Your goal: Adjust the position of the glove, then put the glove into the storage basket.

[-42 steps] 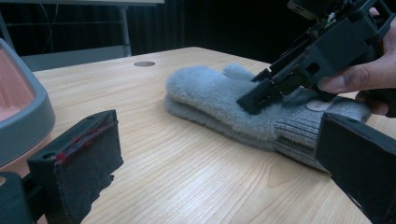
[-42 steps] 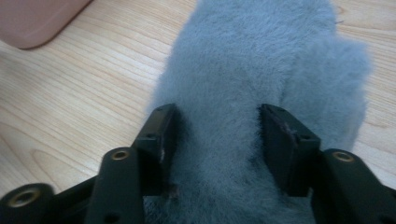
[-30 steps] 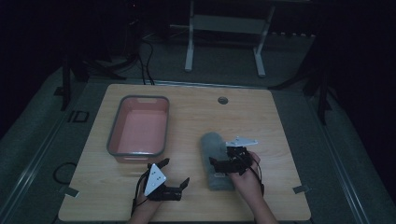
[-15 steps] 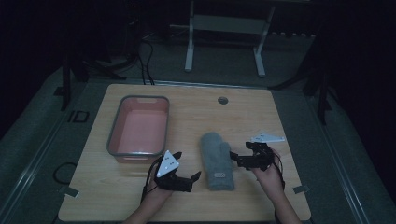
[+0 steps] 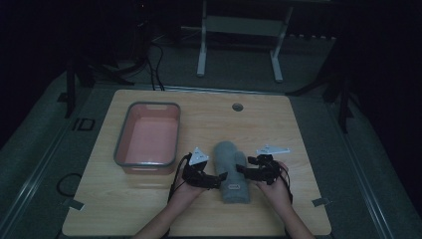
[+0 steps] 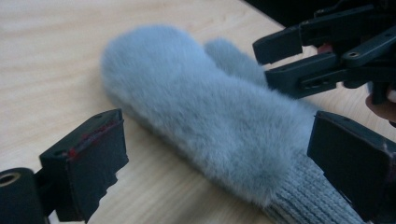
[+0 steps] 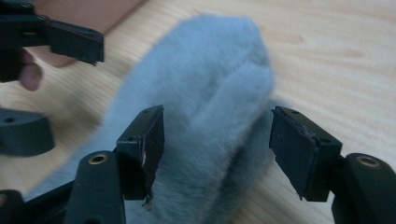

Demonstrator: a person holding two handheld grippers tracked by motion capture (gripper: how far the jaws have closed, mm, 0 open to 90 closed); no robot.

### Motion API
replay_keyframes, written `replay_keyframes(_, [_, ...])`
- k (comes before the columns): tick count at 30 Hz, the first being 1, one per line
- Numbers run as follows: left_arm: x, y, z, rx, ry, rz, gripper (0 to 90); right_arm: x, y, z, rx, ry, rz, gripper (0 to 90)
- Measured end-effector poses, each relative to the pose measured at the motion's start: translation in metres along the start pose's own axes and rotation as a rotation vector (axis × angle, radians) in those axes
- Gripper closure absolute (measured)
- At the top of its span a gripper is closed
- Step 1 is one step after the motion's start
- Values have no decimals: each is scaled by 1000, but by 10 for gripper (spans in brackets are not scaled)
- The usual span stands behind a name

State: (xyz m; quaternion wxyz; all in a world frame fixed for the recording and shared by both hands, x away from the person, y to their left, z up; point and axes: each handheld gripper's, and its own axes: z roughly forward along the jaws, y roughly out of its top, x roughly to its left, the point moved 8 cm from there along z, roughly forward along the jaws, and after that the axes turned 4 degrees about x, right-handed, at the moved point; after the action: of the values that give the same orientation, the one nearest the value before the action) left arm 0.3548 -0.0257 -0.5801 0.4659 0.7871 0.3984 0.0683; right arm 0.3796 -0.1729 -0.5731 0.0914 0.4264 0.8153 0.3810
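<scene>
One legible mark: "ID" on the floor mat (image 5: 83, 124) left of the table (image 5: 298, 134); small label patch on the cuff of the mitten (image 5: 230, 169) between my grippers, too small to read; nothing else readable.

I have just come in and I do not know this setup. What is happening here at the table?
A person holds a hand-held gripper in each hand over a wooden table. The left hand-held gripper and the right hand-held gripper are both open, one on each side of a grey furry mitten lying flat. A pink bin stands to the left.
</scene>
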Motion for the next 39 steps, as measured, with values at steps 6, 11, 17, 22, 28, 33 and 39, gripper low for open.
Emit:
replay_keyframes(6, [0,-9,16,90,-4,-17,81,-5,-13,7,30,1,14,341])
replay_keyframes(11, [1,-11,24,138,5,-20,136,-9,-23,13,65,22,15,302])
replay_keyframes(17, [5,-17,30,182,-21,-56,135,-8,-25,16,80,42,4,258])
replay_keyframes(22, [4,-16,34,195,-15,-48,141,-11,-26,18,93,60,18,258])
replay_keyframes(28, [1,-13,38,228,-48,-18,217,-10,-28,20,103,110,36,385])
replay_keyframes(33, [-6,-11,43,239,-136,-39,431,-7,-29,20,118,158,45,558])
replay_keyframes(39, [-11,-9,45,211,-186,-49,658,-5,-28,18,108,148,43,712])
